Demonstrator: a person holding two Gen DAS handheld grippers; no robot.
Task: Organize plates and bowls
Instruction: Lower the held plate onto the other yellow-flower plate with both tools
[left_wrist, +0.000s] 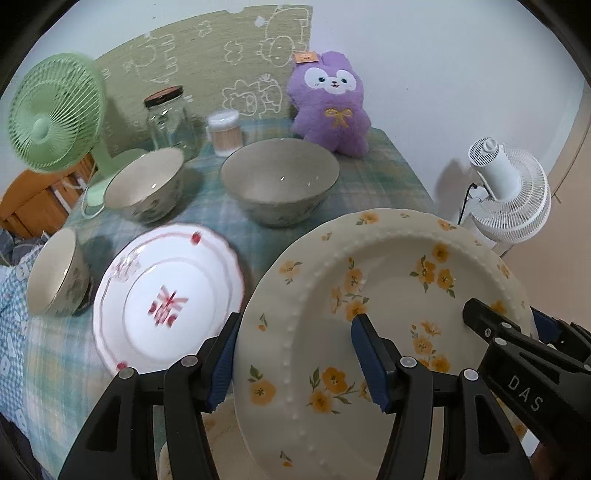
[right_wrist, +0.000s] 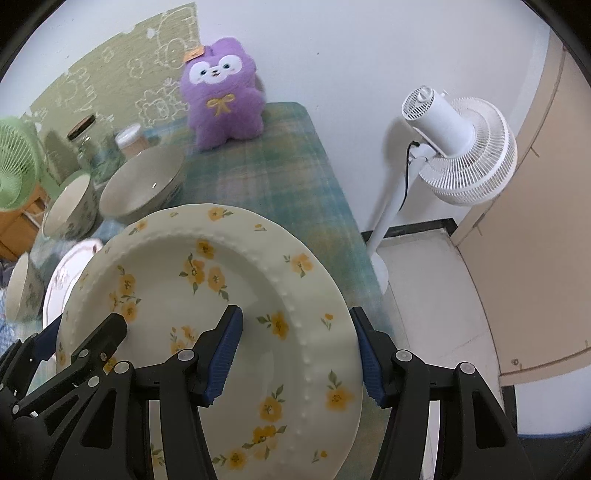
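My left gripper (left_wrist: 295, 358) and right gripper (right_wrist: 295, 354) clamp opposite rims of the raised plate (left_wrist: 388, 295). To its left a second plate (left_wrist: 166, 295) lies on the table (left_wrist: 369, 184); three bowls (left_wrist: 280, 181) stand behind and left; the jar (left_wrist: 168, 122), the canister (left_wrist: 224, 133) and the plush toy (left_wrist: 332, 107) line the wall.

Cream yellow-flowered plate (left_wrist: 388, 295) aloft, tilted, beside red-patterned plate (left_wrist: 166, 299) and three bowls (left_wrist: 280, 181).
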